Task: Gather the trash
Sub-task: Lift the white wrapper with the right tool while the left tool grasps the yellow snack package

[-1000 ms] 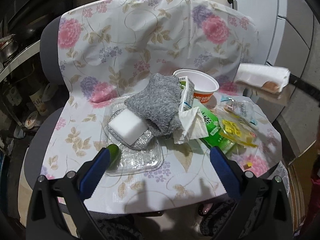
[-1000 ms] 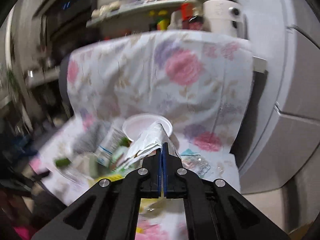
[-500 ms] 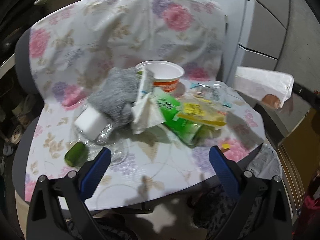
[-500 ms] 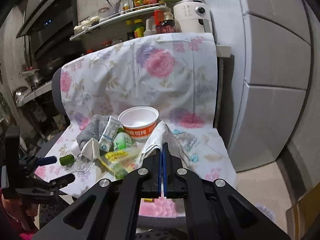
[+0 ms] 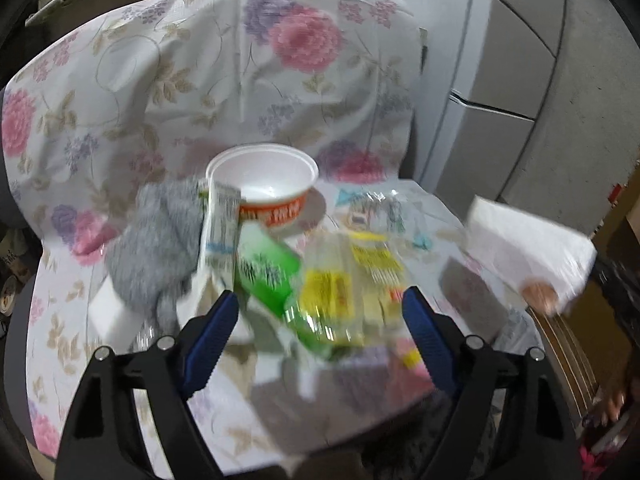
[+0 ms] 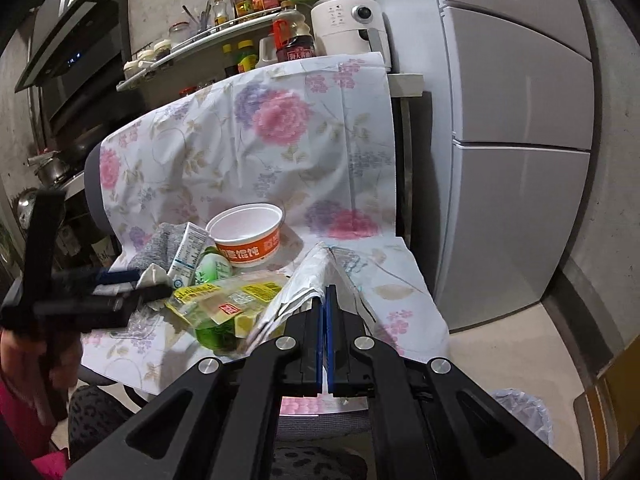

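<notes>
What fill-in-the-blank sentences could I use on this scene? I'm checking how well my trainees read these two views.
1. The right gripper is shut on a white plastic ____.
2. The white bowl has an ____ band around its side.
3. The left gripper has its fingers ____, with nothing held between them.
4. The trash lies on a chair covered by a ____-patterned cloth.

Missing words: bag; orange; open; floral

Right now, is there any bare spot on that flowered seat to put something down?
Yes: the seat's right side, between the white bag held in the right tool and the cloth's edge, and the near left corner. The middle is crowded: bowl, grey cloth, carton, green bottle and yellow wrappers.
</notes>
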{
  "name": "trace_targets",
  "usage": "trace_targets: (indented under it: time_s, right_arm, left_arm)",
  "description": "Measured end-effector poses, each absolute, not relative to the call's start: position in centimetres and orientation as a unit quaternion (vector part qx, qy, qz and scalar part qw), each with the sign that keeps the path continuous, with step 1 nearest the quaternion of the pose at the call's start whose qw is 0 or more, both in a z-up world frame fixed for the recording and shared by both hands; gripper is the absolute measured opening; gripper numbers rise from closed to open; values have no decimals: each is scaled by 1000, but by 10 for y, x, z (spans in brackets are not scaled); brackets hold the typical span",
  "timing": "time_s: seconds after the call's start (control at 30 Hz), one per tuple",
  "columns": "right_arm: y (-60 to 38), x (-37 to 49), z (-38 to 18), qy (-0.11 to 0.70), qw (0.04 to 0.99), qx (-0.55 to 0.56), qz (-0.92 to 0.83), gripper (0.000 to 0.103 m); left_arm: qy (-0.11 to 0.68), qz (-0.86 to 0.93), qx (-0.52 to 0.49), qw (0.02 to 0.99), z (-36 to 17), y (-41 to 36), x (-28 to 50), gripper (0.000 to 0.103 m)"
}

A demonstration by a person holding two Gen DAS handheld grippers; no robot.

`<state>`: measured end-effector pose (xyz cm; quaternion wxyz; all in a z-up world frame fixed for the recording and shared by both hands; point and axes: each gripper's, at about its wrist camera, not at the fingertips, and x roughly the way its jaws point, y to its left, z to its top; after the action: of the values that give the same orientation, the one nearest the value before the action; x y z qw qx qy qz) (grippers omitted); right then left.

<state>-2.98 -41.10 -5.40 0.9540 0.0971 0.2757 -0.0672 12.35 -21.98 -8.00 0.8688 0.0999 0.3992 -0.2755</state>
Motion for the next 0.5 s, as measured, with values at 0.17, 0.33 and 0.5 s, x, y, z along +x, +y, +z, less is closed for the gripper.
trace_targets:
  time_s: [0.17,0.33,0.5]
  right_arm:
    - [-414,-25,-62,286,952,95,-60,1]
    - [-411,-17,-70,298,949,94,-49,1]
    - [-409,-12,-76,304,947,96,-43,2]
  left_arm:
    - [431,-266,117,854,-105,-230,140,82]
    - [464,-273,108,836,-131,-224,144,82]
    - [481,-284,111,822,-147,-226,142,82]
